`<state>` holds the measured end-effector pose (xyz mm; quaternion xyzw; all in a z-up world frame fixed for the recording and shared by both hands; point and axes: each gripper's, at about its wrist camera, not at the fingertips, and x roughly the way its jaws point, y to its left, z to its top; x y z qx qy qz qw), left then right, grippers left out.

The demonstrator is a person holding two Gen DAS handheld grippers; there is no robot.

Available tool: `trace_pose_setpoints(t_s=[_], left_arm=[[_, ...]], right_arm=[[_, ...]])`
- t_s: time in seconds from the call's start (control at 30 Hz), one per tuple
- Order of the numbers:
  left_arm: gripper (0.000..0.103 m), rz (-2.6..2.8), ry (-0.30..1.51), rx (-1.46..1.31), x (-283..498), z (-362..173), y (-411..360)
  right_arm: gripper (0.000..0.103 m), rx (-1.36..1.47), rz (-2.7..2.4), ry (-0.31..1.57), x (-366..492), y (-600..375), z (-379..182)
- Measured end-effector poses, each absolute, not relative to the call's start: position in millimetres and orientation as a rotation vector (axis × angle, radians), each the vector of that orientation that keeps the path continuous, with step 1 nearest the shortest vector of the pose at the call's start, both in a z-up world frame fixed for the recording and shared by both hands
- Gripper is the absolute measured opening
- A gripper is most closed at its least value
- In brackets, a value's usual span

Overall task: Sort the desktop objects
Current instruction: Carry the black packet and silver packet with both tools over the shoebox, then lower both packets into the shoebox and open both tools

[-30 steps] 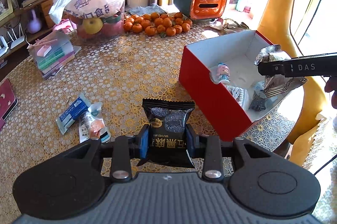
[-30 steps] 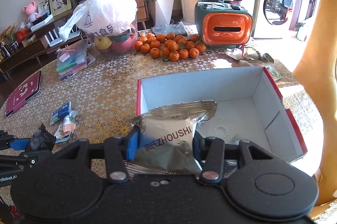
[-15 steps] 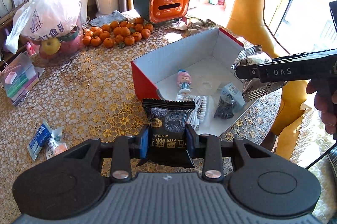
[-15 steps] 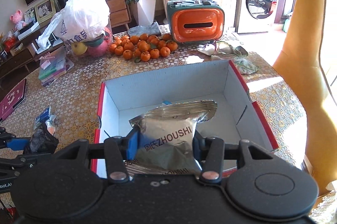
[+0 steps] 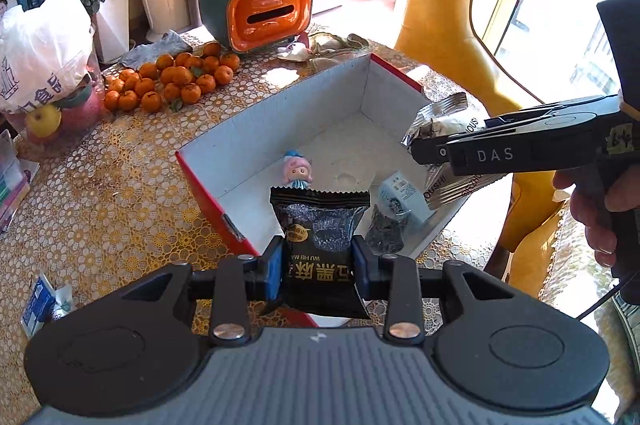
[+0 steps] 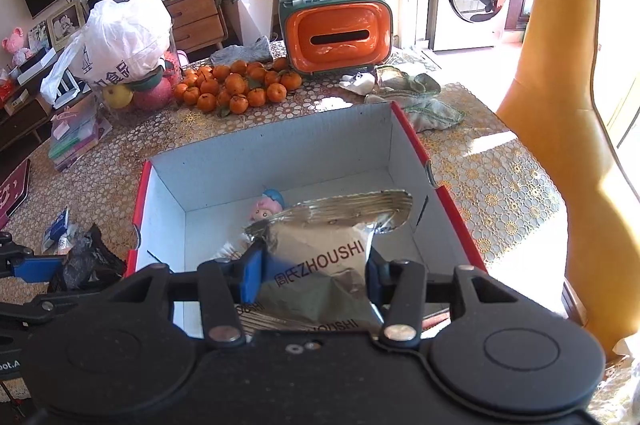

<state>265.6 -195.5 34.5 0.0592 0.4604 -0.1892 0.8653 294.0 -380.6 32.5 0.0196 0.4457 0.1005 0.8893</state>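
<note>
Desktop clutter is being gathered into the red box [image 6: 404,129], which sits on the lace-patterned tabletop [image 5: 120,193] with its white inside open upward; a small doll [image 5: 297,173] and a couple of small packs [image 5: 396,189] already lie on its floor. Largest of the carried things is the silver snack bag [image 6: 320,265], pinched upright in the right tongs [image 6: 314,279], which hang above the box's near wall, so the box floor lies straight ahead and below; the black snack packet [image 5: 320,241] stands upright, clamped in the left tongs [image 5: 318,265], at the box's near corner, barely over the rim. By my reckoning the right hand is nearer a clean drop; two small packets [image 5: 42,305] lie unsorted on the tabletop.
</note>
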Motion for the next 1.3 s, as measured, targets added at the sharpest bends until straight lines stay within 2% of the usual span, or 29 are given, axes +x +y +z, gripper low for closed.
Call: trace_pose_setpoints(t_s=[1.3], left_arm=[[0.033, -0.443, 1.064, 0.187, 334.4, -52.9, -244.7]], right_arm=[[0.048, 0.062, 0.188, 1.047, 380.9, -379.6, -40.6]])
